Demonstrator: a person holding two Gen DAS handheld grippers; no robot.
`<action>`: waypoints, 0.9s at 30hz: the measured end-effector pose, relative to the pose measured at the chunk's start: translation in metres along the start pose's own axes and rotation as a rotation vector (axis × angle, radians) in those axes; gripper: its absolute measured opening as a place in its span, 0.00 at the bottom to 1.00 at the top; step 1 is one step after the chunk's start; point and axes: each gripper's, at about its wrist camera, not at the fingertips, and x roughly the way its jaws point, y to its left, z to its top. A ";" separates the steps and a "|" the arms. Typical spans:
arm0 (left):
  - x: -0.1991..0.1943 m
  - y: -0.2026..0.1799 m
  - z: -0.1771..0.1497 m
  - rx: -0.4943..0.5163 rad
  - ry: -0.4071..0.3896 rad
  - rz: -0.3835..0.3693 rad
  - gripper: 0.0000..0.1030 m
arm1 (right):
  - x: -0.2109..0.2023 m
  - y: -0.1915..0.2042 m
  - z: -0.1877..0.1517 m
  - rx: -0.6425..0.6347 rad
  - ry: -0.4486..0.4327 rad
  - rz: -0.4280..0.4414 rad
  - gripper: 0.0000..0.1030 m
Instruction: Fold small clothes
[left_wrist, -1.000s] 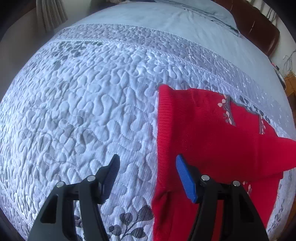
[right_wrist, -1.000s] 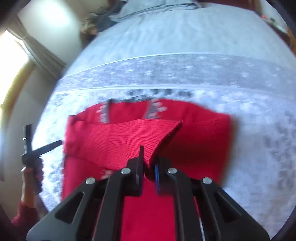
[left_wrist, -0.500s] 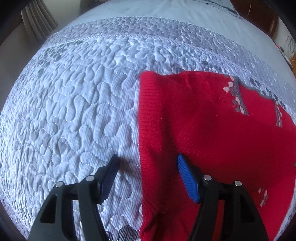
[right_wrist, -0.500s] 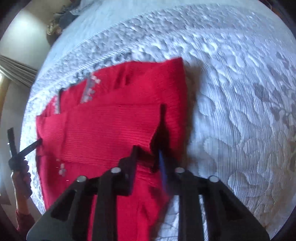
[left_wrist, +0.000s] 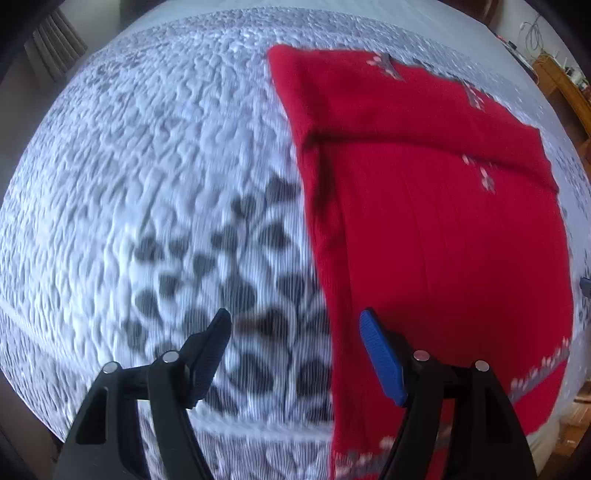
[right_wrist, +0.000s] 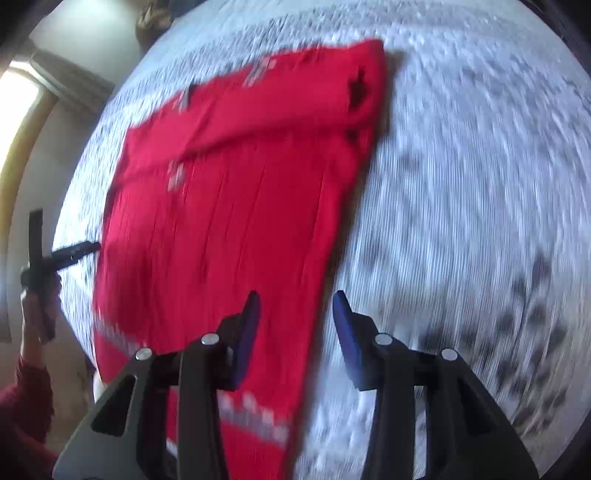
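Observation:
A small red knitted sweater (left_wrist: 436, 221) lies flat on the quilted bedspread (left_wrist: 147, 184), its sleeves folded across the top. It also shows in the right wrist view (right_wrist: 229, 206). My left gripper (left_wrist: 295, 343) is open and empty, straddling the sweater's left edge near the hem. My right gripper (right_wrist: 295, 321) is open and empty, straddling the sweater's right edge near the hem. The left gripper also shows in the right wrist view (right_wrist: 66, 254) at the sweater's left side.
The white and grey bedspread with a dark leaf pattern (left_wrist: 236, 266) spreads around the sweater. The bed's near edge (left_wrist: 55, 369) is close below the left gripper. Wooden furniture (left_wrist: 565, 85) stands at the far right. A bright window (right_wrist: 18, 110) is on the left.
My right gripper let go of the folded sleeve, opened and drew back toward the hem. My left gripper also drew back along the sweater's left edge toward the hem.

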 end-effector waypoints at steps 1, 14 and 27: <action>-0.004 0.001 -0.018 0.001 0.013 -0.020 0.71 | 0.000 0.002 -0.018 0.000 0.021 0.013 0.42; -0.015 -0.022 -0.136 0.003 0.076 -0.095 0.77 | 0.007 0.015 -0.134 0.033 0.096 0.082 0.44; -0.029 -0.028 -0.184 -0.148 0.146 -0.295 0.08 | 0.001 0.032 -0.133 0.038 0.050 0.282 0.07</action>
